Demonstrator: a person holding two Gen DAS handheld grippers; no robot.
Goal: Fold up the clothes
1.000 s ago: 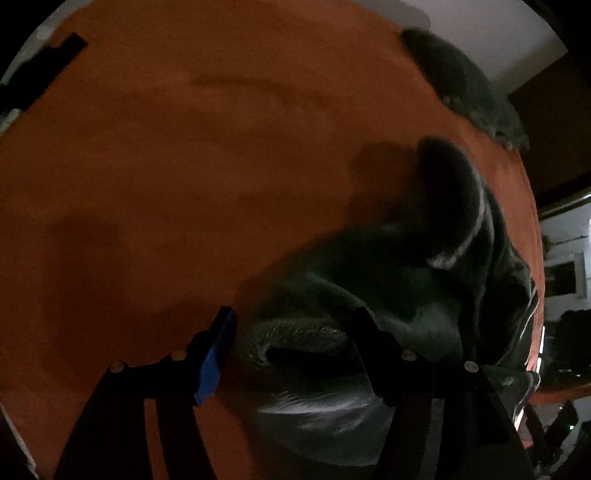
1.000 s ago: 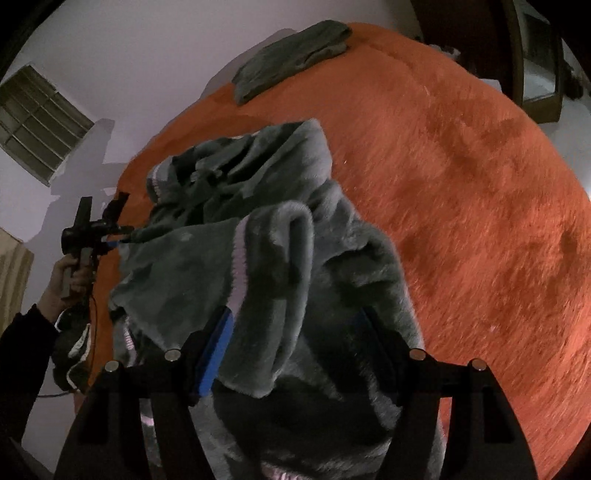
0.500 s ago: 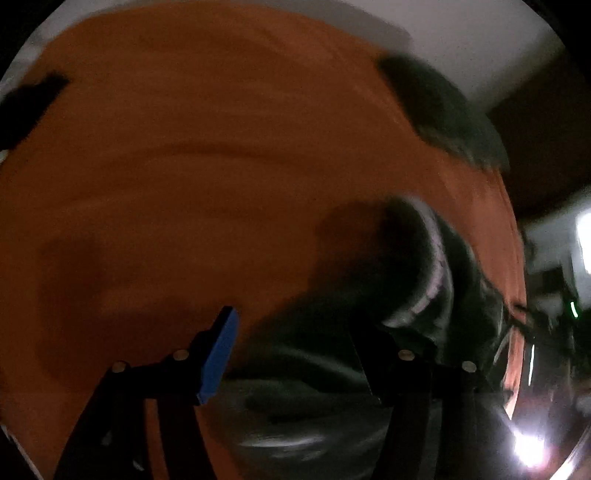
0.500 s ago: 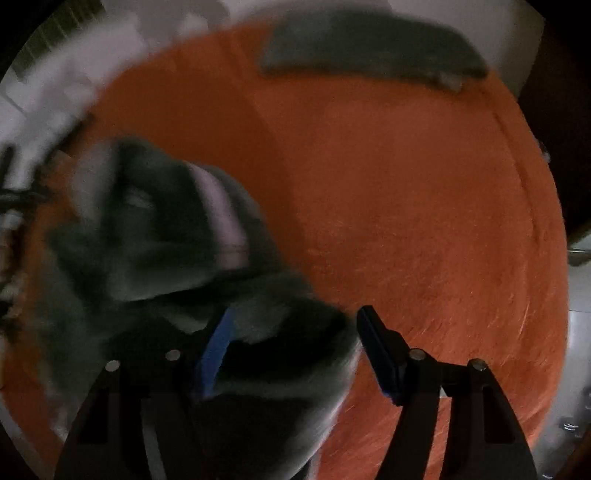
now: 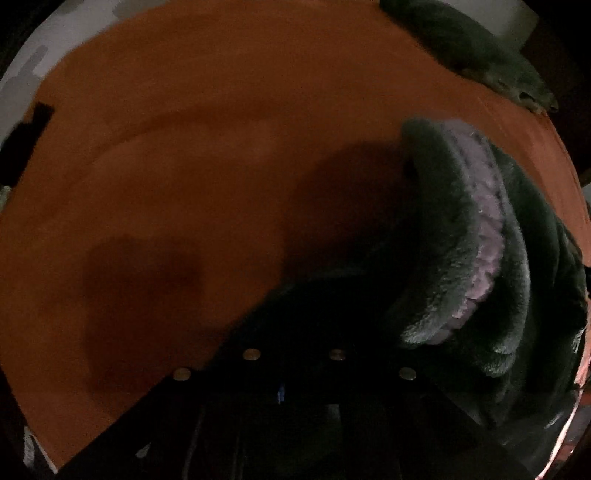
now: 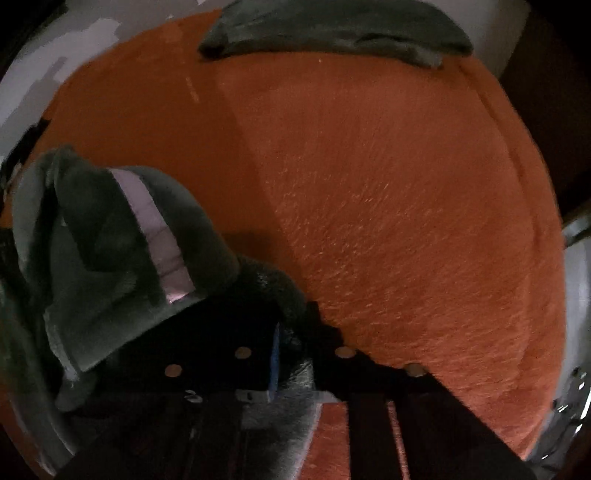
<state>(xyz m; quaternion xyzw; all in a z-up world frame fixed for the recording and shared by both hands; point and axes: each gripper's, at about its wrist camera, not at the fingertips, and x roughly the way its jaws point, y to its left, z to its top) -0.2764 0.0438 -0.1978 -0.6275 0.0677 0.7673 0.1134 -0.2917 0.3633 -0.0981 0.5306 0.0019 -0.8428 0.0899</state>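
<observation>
With both hand-held grippers clamped on the grey fleece garment (image 6: 110, 251), you appear to be lifting or spreading it over the orange blanket (image 6: 406, 221), so work from that blanket as your reference. The right hand-held gripper (image 6: 291, 347) has its jaws drawn nearly together with a wad of fleece pinched between them, near the blanket's near edge. The left hand-held gripper (image 5: 295, 373) sits in deep shadow, its jaws close together and the dark fleece bunched right at them, so it seems to be gripping the cloth too, though the darkness leaves that less sure.

The garment hangs bunched between the two, a pale lilac band (image 5: 487, 236) showing along one rolled hem, above the blanket's near side. A second grey garment (image 6: 332, 29) lies flat at the blanket's far edge, looking already folded.

To do this well, draw your hands apart until the fleece goes taut and the bunching drops out, then lower it onto the blanket's bare middle, well short of the far piece. Thick pile slips, so keep the pinch firm and move evenly.
</observation>
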